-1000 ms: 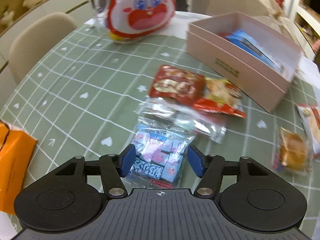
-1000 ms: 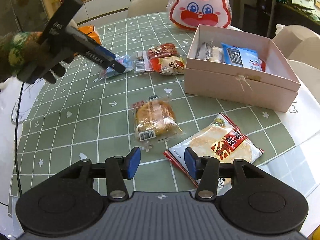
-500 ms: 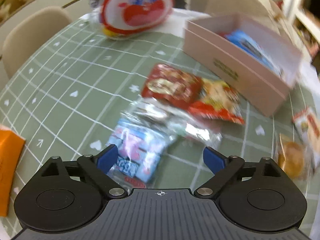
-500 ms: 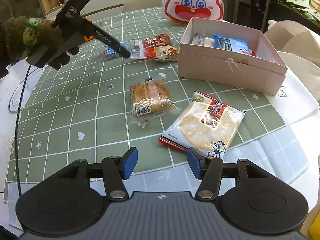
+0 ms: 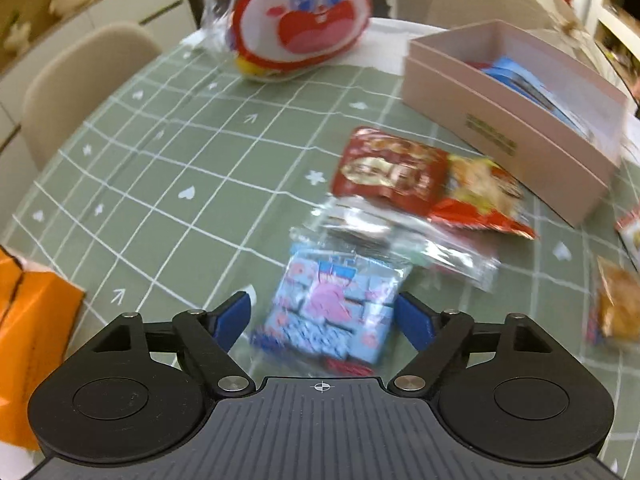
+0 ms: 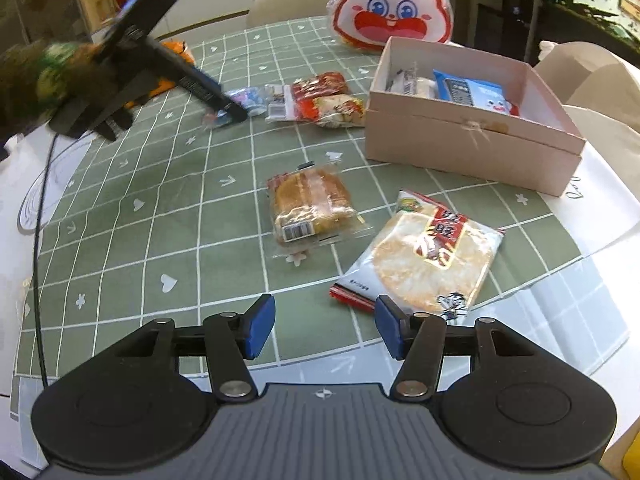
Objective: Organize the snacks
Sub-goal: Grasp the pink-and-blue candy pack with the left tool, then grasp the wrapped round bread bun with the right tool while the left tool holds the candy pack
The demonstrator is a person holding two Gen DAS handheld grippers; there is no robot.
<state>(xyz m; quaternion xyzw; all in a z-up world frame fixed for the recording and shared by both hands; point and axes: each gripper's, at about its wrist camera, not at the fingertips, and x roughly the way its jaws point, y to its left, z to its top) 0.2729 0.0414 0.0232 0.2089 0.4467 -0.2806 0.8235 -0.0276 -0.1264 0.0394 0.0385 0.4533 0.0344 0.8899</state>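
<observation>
My left gripper (image 5: pixel 326 316) is open, its fingers on either side of a blue and pink candy pack (image 5: pixel 332 308) lying on the green checked tablecloth. Beyond it lie a clear packet (image 5: pixel 404 240), a red snack pack (image 5: pixel 390 170) and a red-orange one (image 5: pixel 484 196). The open pink box (image 5: pixel 508 128) holds a blue pack. My right gripper (image 6: pixel 324 326) is open and empty above the table's front edge. Ahead of it lie a wrapped bun (image 6: pixel 312 204) and a rice cracker pack (image 6: pixel 428 256). The left gripper (image 6: pixel 224 110) shows at the candy pack (image 6: pixel 244 98).
A big red and white rabbit-face bag (image 5: pixel 296 16) stands at the back of the table. An orange bag (image 5: pixel 28 336) lies at the left. Chairs stand around the table. White paper (image 6: pixel 596 204) lies under the pink box (image 6: pixel 472 136) at right.
My left gripper opened wide, shifted left, then came back with narrower fingers around the candy pack. My right gripper drew back a little; its view turned.
</observation>
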